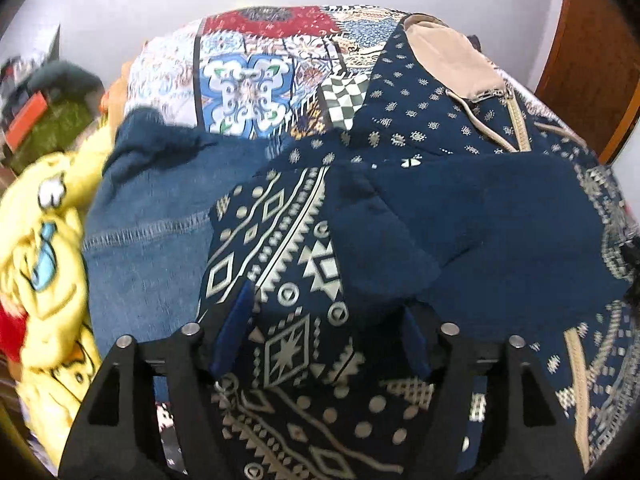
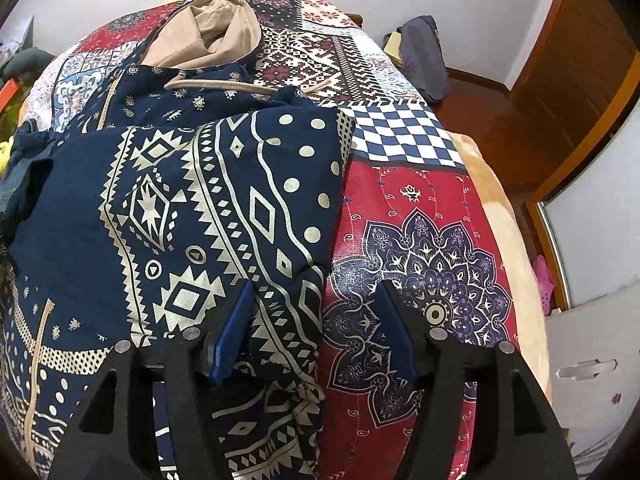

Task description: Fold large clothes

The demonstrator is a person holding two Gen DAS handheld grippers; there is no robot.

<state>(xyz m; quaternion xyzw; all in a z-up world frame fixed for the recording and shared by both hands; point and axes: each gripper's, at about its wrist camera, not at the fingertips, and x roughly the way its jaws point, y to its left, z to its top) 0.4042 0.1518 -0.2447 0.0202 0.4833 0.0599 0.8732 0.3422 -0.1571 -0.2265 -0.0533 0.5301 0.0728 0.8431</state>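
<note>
— Where the patchwork bedspread (image 2: 424, 216) shows, is it smooth?
— Fairly; a thin printed cloth, flat squares of red, white and blue, one a checkerboard, one a round scalloped medallion; it curves away over the bed's edge.
— And the hoodie (image 2: 192, 208)?
— Spread on that bedspread, navy cotton with cream geometric print: zigzags, diamonds, dots, stepped triangles; its tan-lined hood (image 2: 208, 28) lies at the far end, soft and creased, with a flat tan drawstring (image 2: 224, 87) across the chest; a folded sleeve panel lies over the body, its edge running straight beside the red square.
— The left gripper (image 1: 320, 336)?
— Jaws spread apart over the hoodie's printed cloth; blue pads on black angular arms; the fabric runs between them, yet neither pad presses it; a plain dark-blue, fleecy-looking flap (image 1: 440, 224) lies just beyond the right pad.
— The right gripper (image 2: 316, 332)?
— Also spread; its fingers straddle the hoodie's side edge, one over navy print, one over the red medallion; nothing pinched.
— Anything beside?
— Stitched denim (image 1: 144, 224), then a fuzzy yellow plush (image 1: 44, 248), blurred.
</note>
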